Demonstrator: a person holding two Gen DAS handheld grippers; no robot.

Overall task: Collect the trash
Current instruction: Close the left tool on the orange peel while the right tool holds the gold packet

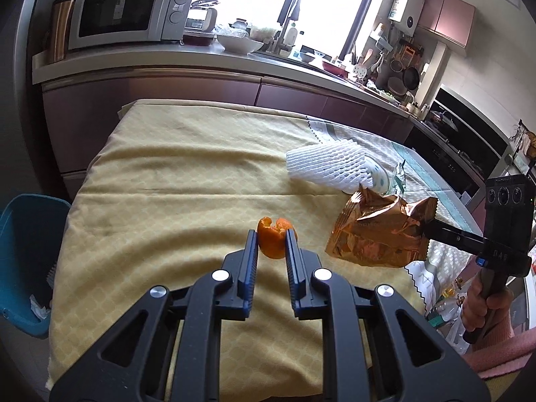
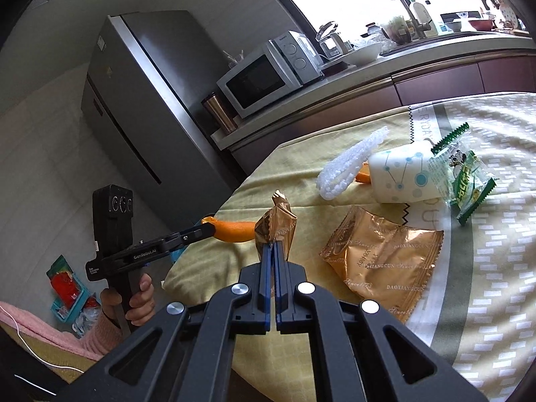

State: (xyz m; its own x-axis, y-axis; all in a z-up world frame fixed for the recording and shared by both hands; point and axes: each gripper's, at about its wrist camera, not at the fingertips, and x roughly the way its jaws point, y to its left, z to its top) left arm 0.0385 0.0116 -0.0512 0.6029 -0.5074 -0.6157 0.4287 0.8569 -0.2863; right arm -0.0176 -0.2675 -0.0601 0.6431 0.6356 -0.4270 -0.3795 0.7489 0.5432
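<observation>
Your left claw point(image 1: 271, 239) pinches the curled orange peel point(image 1: 275, 238) at frame centre with only its tips; a quick swing could shake it loose. Your right claw point(image 2: 273, 251), pressed together, nips a thin corner of a crumpled gold foil wrapper point(image 2: 275, 226), which could tear or slide free. A second flat gold foil packet point(image 2: 382, 261) lies just right. The blue plastic bin point(image 1: 25, 261) sits lower left past the yellow-clothed worktop point(image 1: 167, 174) edge, with open cloth between.

Paper cup point(image 1: 378, 176) mostly behind foam net point(image 1: 326, 164)
</observation>
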